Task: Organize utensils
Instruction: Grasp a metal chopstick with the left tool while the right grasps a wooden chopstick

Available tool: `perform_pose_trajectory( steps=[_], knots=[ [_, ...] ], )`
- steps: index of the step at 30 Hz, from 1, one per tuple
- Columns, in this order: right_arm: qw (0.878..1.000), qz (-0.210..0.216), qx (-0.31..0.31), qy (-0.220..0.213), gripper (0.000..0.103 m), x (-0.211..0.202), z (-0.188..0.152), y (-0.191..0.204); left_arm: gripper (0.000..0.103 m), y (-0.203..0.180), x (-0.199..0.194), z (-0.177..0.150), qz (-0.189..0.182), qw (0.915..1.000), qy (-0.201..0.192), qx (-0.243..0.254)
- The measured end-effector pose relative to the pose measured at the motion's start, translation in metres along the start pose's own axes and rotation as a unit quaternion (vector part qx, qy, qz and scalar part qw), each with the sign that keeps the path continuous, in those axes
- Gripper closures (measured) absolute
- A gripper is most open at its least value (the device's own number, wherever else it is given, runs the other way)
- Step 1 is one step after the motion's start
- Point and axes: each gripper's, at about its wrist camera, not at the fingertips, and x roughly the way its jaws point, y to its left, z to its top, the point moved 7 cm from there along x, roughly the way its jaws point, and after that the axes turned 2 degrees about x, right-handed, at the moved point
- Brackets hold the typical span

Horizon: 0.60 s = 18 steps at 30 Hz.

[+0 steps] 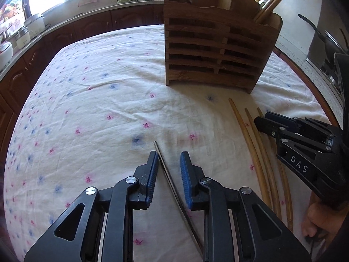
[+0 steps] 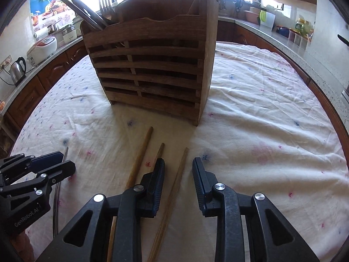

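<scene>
**Both claws poised over chopsticks, none gripped yet**

The left claw straddles a thin dark metal chopstick lying on the cloth-covered counter. Its blue pads stand apart, the left pad close against the stick, the right pad clear of it. The right claw hangs over three wooden chopsticks lying side by side just in front of the wooden utensil holder; its pads are also apart, with the rightmost stick between them and the middle one under the left finger.

To do this step well, each claw should probably centre on one stick only, come down until the pads bracket it at cloth level, and then close squarely; the right claw risks catching two sticks at once or snagging the wrinkled cloth.

The wooden sticks are long, slender, pale brown and slightly tapered, likely to roll. The metal one is thinner, smooth and glossy, so it may slip. The holder already contains forks and dark utensils at its left and more sticks at its right.
</scene>
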Motion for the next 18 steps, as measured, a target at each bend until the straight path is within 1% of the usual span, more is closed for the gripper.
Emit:
perform_pose_trajectory(
  steps=[1, 2, 3, 6, 10, 14, 18],
  knots=[
    [1.000, 0.001, -0.002, 0.000, 0.086, 0.000, 0.000, 0.000, 0.092, 0.000, -0.001, 0.000, -0.003, 1.0000, -0.001, 0.001],
    [1.000, 0.003, -0.003, 0.000, 0.089, -0.001, 0.000, 0.001, 0.095, 0.000, 0.000, 0.000, -0.006, 1.0000, -0.001, 0.000],
    [1.000, 0.005, -0.001, 0.000, 0.093, -0.001, 0.000, 0.001, 0.096, 0.002, -0.001, 0.000, -0.010, 0.9999, -0.001, -0.004],
    [1.000, 0.016, 0.015, 0.001, 0.096, -0.002, 0.000, -0.002, 0.098, 0.006, -0.003, -0.001, -0.026, 0.9995, 0.002, -0.016],
    [0.998, 0.047, 0.050, -0.001, 0.097, -0.012, -0.002, -0.006, 0.099, 0.012, -0.012, -0.006, -0.053, 0.9979, -0.002, -0.038],
    [0.996, 0.067, 0.062, -0.024, 0.098, -0.038, -0.001, -0.005, 0.099, 0.019, -0.033, -0.008, -0.074, 0.9956, -0.019, -0.054],
    [0.993, 0.082, 0.070, -0.057, 0.098, -0.072, 0.006, -0.006, 0.099, 0.022, -0.064, -0.003, -0.093, 0.9924, -0.048, -0.066]
  ],
)
